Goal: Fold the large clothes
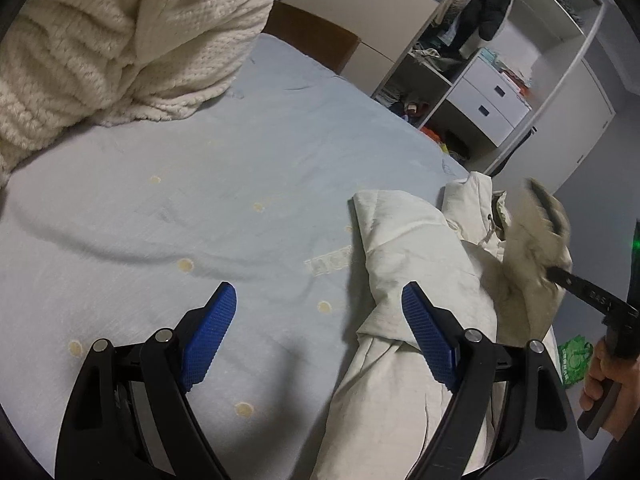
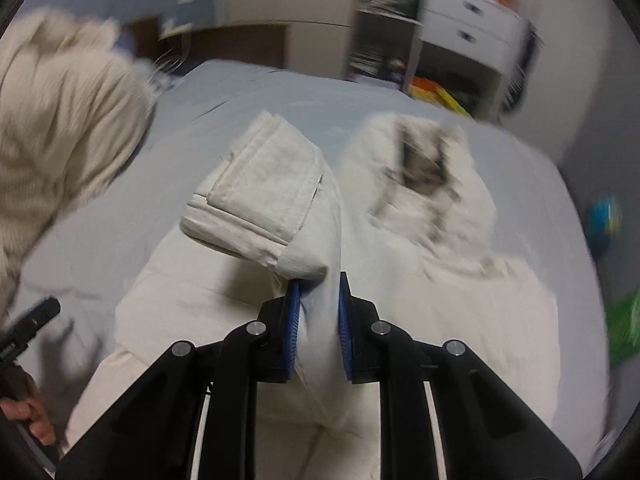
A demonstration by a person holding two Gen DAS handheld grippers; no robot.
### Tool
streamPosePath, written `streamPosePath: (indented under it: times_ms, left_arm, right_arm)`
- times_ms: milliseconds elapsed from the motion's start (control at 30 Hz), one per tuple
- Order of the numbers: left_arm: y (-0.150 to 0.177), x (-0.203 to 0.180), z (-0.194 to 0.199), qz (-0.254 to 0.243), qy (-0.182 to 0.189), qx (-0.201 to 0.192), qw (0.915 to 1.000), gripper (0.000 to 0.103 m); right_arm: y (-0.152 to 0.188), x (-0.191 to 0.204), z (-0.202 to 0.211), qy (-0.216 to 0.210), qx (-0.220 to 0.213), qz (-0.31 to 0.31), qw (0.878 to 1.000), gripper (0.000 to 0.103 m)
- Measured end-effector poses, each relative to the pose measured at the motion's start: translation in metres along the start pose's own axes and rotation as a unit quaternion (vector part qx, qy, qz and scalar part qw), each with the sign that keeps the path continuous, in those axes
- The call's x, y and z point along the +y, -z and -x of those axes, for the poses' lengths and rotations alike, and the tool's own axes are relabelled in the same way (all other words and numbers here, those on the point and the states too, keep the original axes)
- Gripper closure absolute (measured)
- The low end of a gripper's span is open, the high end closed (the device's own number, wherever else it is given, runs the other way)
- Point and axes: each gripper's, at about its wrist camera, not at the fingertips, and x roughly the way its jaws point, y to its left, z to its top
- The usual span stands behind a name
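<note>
Coat [image 2: 248, 308], cream, lies on the pale blue bed sheet [image 1: 200, 184], toward its right side. My right gripper [image 2: 319, 292] has closed on a sleeve fold. My left gripper [image 1: 318, 308] hangs wide open over the sheet, holding nothing. Risk: thin fold slipping from the pads mid-swing; view is blurred. White sheet lettering [image 1: 328, 264] unreadable. Knit sweater [image 1: 120, 40] far left.

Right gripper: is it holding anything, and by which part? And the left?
The right gripper pinches a fold of the cream jacket, just below its sleeve cuff. The left gripper is open and holds nothing.
</note>
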Motion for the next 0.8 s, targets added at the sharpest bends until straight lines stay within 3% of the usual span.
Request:
streamPosePath:
  times_ms: [167,367,633,800]
  left_arm:
    - [0.001,-0.006,-0.001,-0.014,-0.004,0.000,0.9999,0.021]
    - [0.004,-0.011,-0.001,-0.030,-0.008,0.001,0.9995,0.021]
    - [0.007,-0.017,0.003,-0.048,-0.003,-0.003,0.9988,0.020]
    - [0.009,-0.024,0.003,-0.063,-0.005,0.000,0.9980,0.020]
  right_arm:
    - [0.032,-0.075,0.007,-0.013,0.002,-0.128,0.992,0.089]
    - [0.084,-0.149,-0.004,-0.039,0.030,-0.278,0.959,0.088]
    - [0.120,-0.193,-0.007,-0.025,0.047,-0.340,0.939,0.087]
    - [0.138,-0.223,0.002,-0.029,0.039,-0.365,0.930,0.076]
